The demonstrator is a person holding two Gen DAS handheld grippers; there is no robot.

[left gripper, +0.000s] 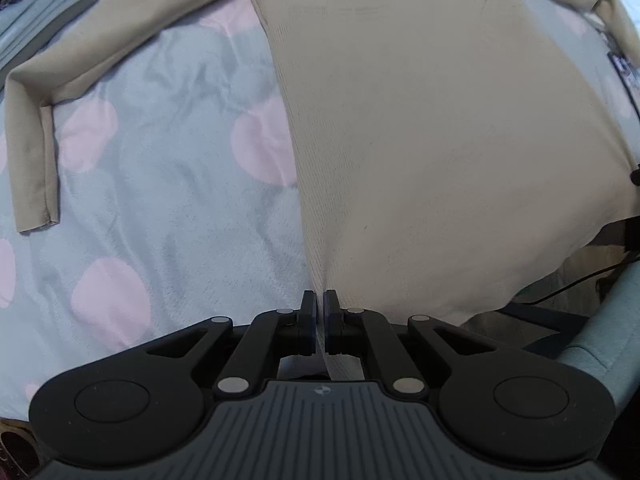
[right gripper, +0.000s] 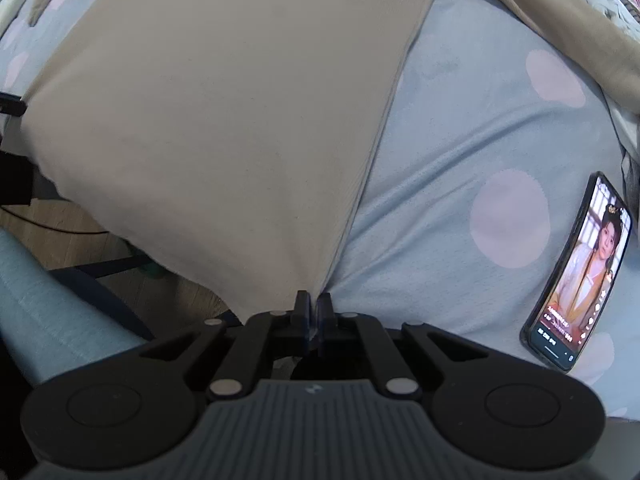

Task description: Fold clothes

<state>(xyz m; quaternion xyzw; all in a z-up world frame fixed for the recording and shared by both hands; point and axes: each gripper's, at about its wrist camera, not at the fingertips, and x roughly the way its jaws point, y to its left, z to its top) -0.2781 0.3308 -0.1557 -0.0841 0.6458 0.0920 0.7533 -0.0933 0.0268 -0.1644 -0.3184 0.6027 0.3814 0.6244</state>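
1. You hold the beige sweater (left gripper: 420, 128) by its hem: left gripper (left gripper: 319, 300) pinched shut on one bottom corner, right gripper (right gripper: 313, 304) on the other. The body lies flat toward 12 o'clock, sleeves spread.
2. Likely the hem is mid-lift for a fold, or being smoothed flat; keep both corners level.
3. The dotted blanket (left gripper: 168, 208) is soft; a phone (right gripper: 580, 276) lies at 3 o'clock, and what look like folded clothes (left gripper: 44, 20) at 10 o'clock.

soft dim light, fisheye-warped blurry edges
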